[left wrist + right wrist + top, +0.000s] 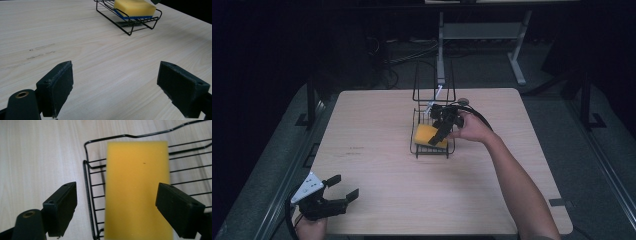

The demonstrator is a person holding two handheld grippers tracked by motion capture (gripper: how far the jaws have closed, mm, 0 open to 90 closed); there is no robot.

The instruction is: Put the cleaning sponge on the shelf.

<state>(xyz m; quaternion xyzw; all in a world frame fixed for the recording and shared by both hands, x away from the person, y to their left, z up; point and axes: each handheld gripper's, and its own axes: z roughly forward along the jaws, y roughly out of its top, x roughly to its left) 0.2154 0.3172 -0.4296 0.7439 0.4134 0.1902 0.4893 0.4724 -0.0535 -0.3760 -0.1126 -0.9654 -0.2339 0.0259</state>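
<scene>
Fingers (175, 212) wide apart over sponge (137, 187)

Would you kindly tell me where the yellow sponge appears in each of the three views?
High view: the yellow sponge lies mid-table in the black wire rack, under the right tongs.
Left gripper view: top edge, right of centre.
Right gripper view: centre, between open jaws.
Shared landmark: the wire rack.

- Left gripper (343, 189): black body, grey three-cornered plate on top, black cable trailing.
- Right gripper (438, 138): black, with a looping black cable.
- Jaws: flat black pads (a brass-coloured rivet sits beside one).
- Forearms bare, no sleeves.
</scene>
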